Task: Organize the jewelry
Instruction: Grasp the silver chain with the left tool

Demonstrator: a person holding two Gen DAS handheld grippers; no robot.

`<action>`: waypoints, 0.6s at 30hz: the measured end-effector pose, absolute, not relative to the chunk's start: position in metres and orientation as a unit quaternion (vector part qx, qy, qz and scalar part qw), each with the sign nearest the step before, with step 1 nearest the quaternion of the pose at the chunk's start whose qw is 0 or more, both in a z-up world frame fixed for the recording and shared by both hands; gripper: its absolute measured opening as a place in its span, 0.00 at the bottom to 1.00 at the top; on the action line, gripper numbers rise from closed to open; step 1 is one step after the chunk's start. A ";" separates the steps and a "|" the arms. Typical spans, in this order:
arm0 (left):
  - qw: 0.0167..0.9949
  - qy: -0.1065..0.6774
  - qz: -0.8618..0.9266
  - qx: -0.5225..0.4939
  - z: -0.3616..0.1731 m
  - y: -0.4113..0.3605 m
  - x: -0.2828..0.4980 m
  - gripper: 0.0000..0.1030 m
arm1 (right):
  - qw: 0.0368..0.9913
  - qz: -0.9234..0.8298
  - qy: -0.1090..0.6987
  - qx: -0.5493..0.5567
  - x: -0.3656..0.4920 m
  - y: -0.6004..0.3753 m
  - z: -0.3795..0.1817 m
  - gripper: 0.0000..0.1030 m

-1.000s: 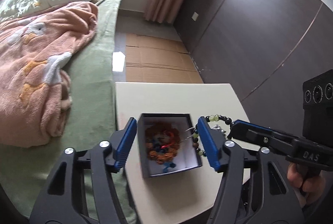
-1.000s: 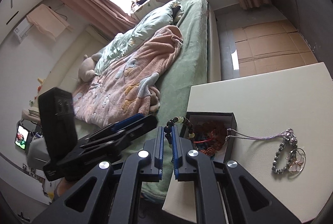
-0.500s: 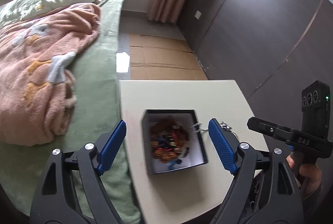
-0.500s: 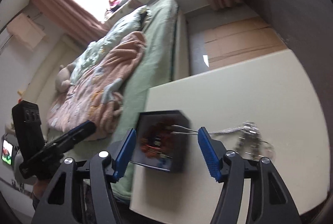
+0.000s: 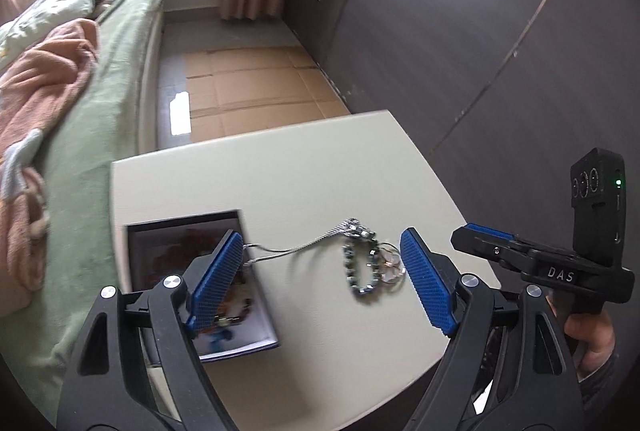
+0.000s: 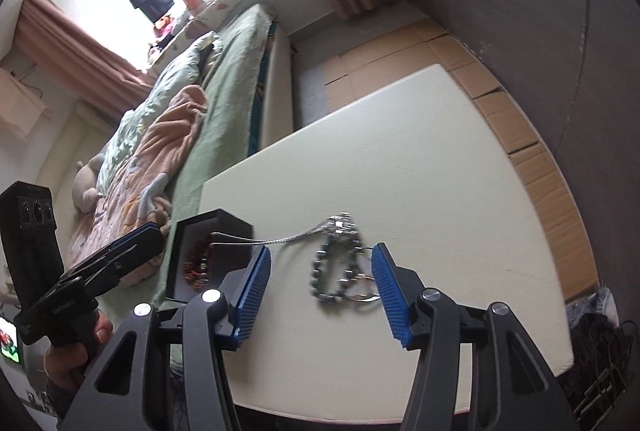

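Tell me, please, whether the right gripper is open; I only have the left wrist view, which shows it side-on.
Observer: It is open. The right wrist view shows the right gripper with its jaws spread on either side of the beaded loop of the necklace.
Operator: Thank you. Does the chain reach the box? My view is blocked there.
Observer: Yes. Its two thin strands cross the rim of the black box and end over its inside.
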State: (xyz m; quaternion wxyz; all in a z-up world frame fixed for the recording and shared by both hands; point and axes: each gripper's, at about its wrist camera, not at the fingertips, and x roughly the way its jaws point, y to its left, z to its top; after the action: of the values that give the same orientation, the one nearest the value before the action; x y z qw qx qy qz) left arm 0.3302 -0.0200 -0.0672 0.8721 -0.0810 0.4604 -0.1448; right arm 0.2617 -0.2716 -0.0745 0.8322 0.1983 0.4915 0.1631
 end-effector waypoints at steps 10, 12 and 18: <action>0.836 0.519 -0.155 -0.085 -0.109 -0.068 0.359 0.59 | 0.830 0.131 0.499 0.213 0.254 -0.306 -0.098 0.50; 0.831 0.529 -0.149 -0.087 -0.118 -0.077 0.365 0.58 | 0.829 0.124 0.502 0.211 0.253 -0.308 -0.103 0.50; 0.823 0.547 -0.126 -0.091 -0.140 -0.094 0.381 0.54 | 0.829 0.110 0.507 0.207 0.251 -0.317 -0.112 0.52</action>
State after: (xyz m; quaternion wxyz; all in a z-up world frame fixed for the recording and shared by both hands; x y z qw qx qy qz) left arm 0.3812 -0.0942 -0.1405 0.8226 -0.0908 0.5470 -0.1261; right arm 0.2513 -0.3165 -0.1116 0.8295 0.2071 0.5069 0.1099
